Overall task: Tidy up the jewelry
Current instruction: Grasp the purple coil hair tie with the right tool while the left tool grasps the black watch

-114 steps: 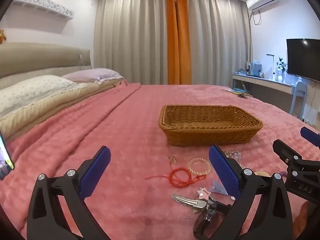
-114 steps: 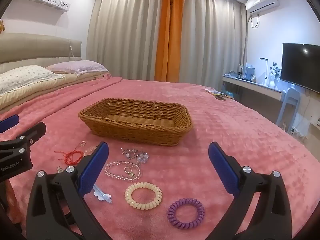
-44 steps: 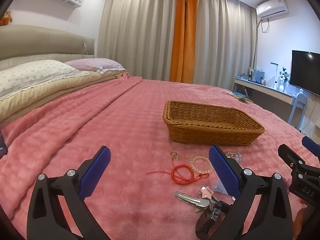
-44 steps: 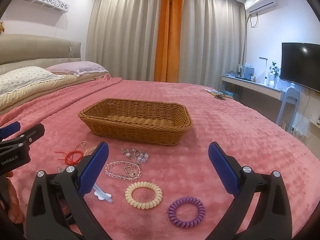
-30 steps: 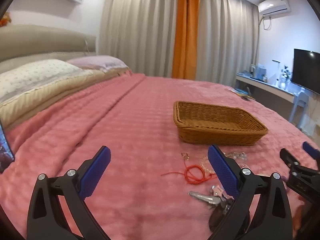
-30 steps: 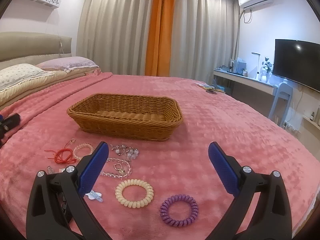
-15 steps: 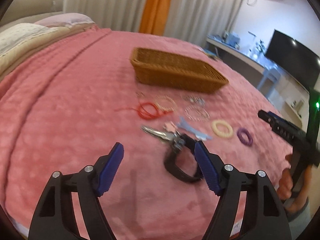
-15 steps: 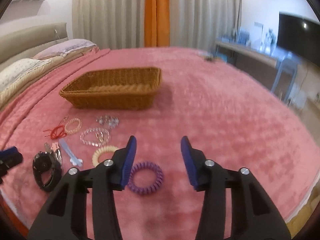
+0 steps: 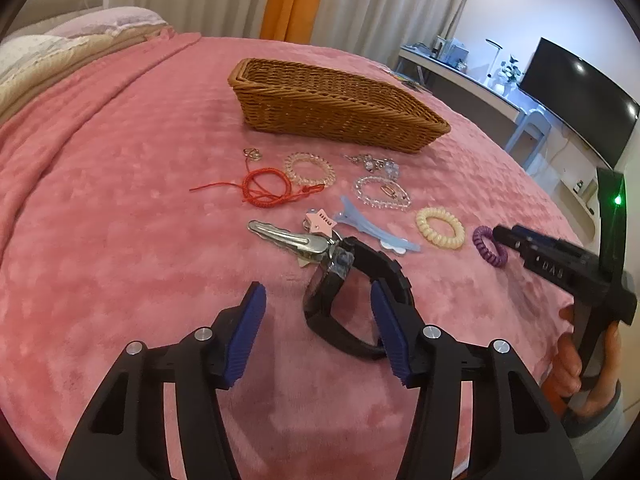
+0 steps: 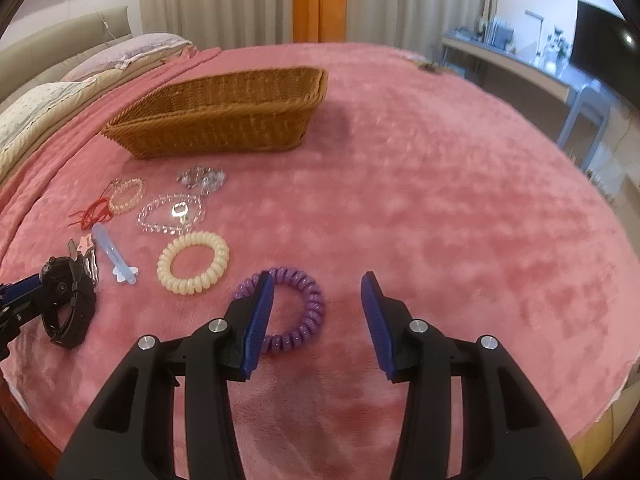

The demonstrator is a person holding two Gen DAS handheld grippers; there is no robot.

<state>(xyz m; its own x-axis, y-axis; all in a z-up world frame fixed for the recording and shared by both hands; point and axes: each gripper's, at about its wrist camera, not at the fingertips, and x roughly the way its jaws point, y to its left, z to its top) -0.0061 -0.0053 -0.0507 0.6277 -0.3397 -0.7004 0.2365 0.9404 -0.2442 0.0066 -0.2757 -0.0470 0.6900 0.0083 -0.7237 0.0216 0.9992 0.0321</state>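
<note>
A brown wicker basket (image 9: 336, 108) (image 10: 224, 116) stands on the pink bedspread. In front of it lie a red cord (image 9: 264, 188), bead bracelets (image 9: 308, 168) (image 10: 172, 212), a blue hair clip (image 9: 372, 228), a silver clip (image 9: 288, 238), a cream coil tie (image 9: 440, 227) (image 10: 193, 256) and a purple coil tie (image 10: 294, 312) (image 9: 489, 246). My left gripper (image 9: 318, 326) is open, its pads on either side of a black watch (image 9: 352, 300) (image 10: 68, 304). My right gripper (image 10: 318, 318) is open just above the purple tie, which lies by its left pad.
Pillows (image 9: 60, 44) line the bed's far left. A desk (image 9: 460, 76), a chair (image 9: 528, 128) and a TV (image 9: 576, 96) stand to the right beyond the bed edge. Curtains (image 10: 320, 0) hang behind.
Both grippers tipped down toward the bed and narrowed their opening. The left one closed in on the black watch; the right one came down over the purple coil tie.
</note>
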